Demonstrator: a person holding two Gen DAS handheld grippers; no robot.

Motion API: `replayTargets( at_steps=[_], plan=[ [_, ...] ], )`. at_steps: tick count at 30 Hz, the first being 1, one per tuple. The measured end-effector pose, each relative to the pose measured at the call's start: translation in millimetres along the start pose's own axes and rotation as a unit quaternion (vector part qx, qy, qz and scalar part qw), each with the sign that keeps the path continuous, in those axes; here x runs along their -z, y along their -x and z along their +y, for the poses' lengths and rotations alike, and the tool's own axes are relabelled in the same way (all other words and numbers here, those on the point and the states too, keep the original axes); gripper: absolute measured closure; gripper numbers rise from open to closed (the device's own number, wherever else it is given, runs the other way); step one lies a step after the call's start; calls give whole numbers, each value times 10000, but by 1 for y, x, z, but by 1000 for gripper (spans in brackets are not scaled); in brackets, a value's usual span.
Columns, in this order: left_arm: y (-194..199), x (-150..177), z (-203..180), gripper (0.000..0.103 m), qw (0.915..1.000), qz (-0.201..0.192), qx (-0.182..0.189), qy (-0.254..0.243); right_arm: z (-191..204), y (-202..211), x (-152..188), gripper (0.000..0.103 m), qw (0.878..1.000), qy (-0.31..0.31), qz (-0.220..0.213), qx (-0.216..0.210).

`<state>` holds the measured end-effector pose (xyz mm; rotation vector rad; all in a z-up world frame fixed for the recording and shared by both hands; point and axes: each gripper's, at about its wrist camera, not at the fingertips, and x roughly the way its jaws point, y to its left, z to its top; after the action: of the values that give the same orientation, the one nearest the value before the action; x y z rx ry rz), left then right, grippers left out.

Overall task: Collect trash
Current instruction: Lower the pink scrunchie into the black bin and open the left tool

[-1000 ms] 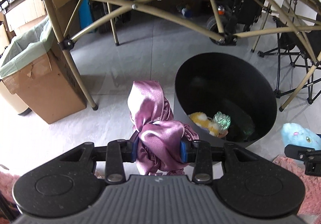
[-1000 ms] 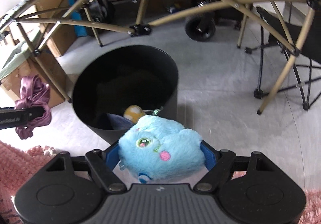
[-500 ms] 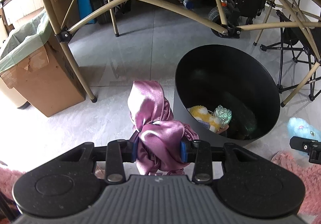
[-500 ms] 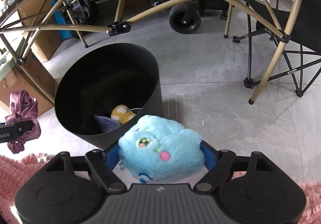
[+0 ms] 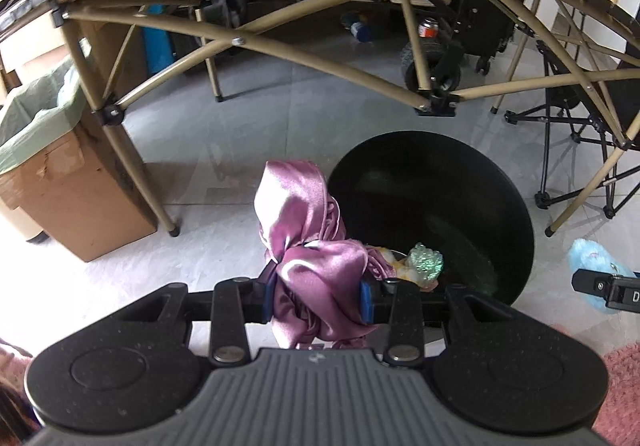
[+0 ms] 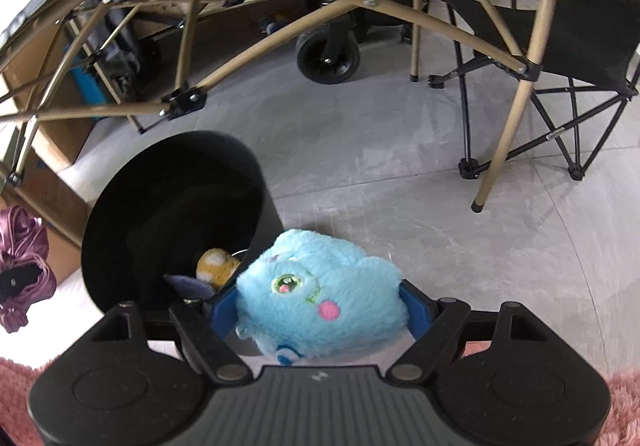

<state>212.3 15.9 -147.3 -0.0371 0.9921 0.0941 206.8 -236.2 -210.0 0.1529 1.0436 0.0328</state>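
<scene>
A: What do the grippers hold?
B: The left gripper (image 5: 318, 296) clamps a pink satin cloth (image 5: 310, 246); the right gripper (image 6: 320, 310) squeezes a blue plush toy (image 6: 320, 298).
A: And beyond them?
B: The black bin (image 5: 480, 206) on the grey floor, a yellow toy (image 6: 216, 264) inside; further back, a folding table frame (image 5: 280, 50).

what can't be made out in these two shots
- Bin floor: left wrist view, dark; the purple cloth in the left tool covers its near side.
- Dark item beside the yellow toy: right wrist view, half behind the bin rim, unidentifiable.
- Blue plush underside: hidden by the right tool.
- Cans under the table: left wrist view, too small to read.
</scene>
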Motion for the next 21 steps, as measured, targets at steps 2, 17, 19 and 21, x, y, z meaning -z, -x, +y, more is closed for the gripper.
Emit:
replayTargets(
  at_steps=[2, 17, 19, 21],
  plan=[
    [-3, -3, -7, 65, 10000, 27, 36, -67, -3, -1, -2, 23, 10000, -75, -8, 1],
    [-32, -23, -69, 65, 9976, 216, 332, -563, -29, -6, -12, 23, 9981, -614, -46, -101],
    [-35, -24, -76, 65, 9972, 239, 355, -611, -32, -6, -13, 23, 9977, -669, -60, -125],
    [-38, -27, -83, 65, 9969, 238, 369, -648, -34, -5, -14, 23, 9974, -697, -83, -141]
  ],
)
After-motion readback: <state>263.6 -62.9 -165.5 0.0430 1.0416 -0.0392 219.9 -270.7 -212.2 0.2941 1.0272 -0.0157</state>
